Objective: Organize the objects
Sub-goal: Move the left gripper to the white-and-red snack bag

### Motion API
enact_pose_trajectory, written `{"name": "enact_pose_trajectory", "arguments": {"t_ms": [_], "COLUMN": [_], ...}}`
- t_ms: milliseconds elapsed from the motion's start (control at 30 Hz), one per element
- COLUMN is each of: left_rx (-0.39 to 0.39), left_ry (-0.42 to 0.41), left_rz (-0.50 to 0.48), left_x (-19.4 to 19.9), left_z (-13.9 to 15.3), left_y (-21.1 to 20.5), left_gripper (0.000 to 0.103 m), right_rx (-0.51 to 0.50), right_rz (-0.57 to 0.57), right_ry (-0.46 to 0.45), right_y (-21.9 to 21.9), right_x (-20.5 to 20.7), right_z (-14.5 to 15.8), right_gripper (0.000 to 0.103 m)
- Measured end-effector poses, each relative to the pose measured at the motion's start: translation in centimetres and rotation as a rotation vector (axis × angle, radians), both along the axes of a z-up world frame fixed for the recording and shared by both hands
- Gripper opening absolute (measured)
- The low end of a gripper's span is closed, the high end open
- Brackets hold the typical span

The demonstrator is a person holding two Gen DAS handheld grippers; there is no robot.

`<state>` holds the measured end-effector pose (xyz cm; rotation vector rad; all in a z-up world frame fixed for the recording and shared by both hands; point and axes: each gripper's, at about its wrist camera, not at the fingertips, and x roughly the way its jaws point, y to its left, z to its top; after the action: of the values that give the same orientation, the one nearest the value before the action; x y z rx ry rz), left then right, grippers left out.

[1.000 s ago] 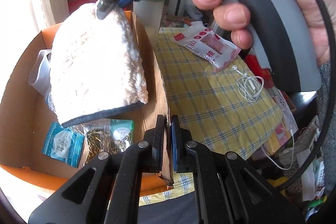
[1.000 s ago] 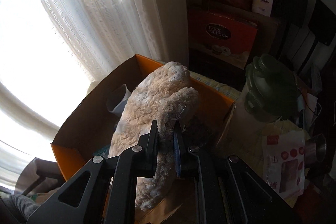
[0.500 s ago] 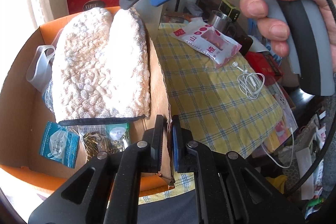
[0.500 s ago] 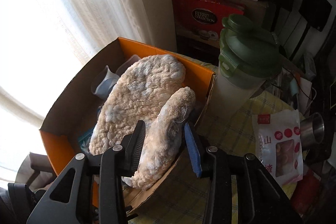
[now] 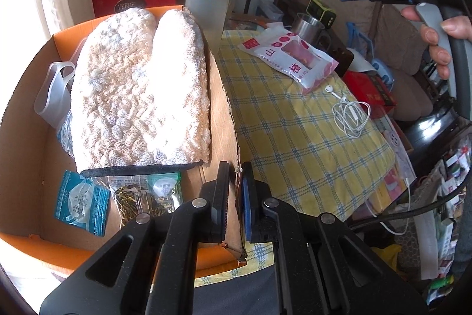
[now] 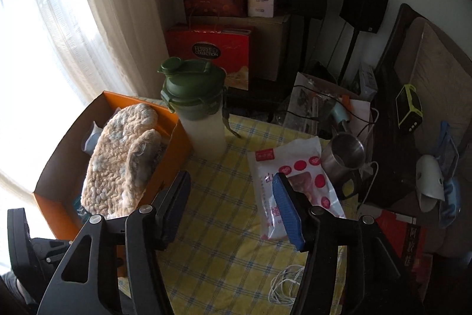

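Inside the box (image 5: 35, 96), the mitten (image 5: 138, 90) points rearward.

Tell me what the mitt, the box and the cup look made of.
Mitt: fluffy beige pile fabric, probably chenille or terry, matte; looped tufts and a dark bound cuff show.
Box: corrugated cardboard, orange outside, raw brown inside; a torn edge shows.
Cup: bare metal, likely stainless steel; brushed grey sheen with reflections.

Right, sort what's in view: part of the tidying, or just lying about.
Part of the job:
orange box
fluffy mitt, lying in the box
snack pouch
earphones
steel cup
shaker bottle

Lying about:
red gift boxes
speakers
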<state>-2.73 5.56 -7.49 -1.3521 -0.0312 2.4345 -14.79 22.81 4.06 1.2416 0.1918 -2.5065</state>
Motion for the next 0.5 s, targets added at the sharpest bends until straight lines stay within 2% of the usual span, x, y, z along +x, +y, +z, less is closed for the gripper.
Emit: {"name": "enact_pose_trajectory", "arguments": {"t_ms": [200, 367, 500], "left_rx": [-0.002, 0.008, -0.003], "left_ry": [-0.005, -0.016, -0.016], "left_rz": [0.001, 0.005, -0.001], "left_x": [0.0, -0.1, -0.1], "left_z": [0.0, 0.0, 0.0], "left_y": [0.0, -0.1, 0.1], "left_gripper": [0.008, 0.008, 0.008], "right_rx": [-0.023, 0.009, -0.001], "right_rz": [-0.086, -0.131, -0.161], "right_ry": [-0.012, -0.020, -0.057], "right_y": [4.3, 6.2, 8.2], "right_x": [0.1, -0.6, -1.7], "right_z": [-1.2, -2.8, -5.1], "right_gripper": [0.060, 0.061, 0.070]}}
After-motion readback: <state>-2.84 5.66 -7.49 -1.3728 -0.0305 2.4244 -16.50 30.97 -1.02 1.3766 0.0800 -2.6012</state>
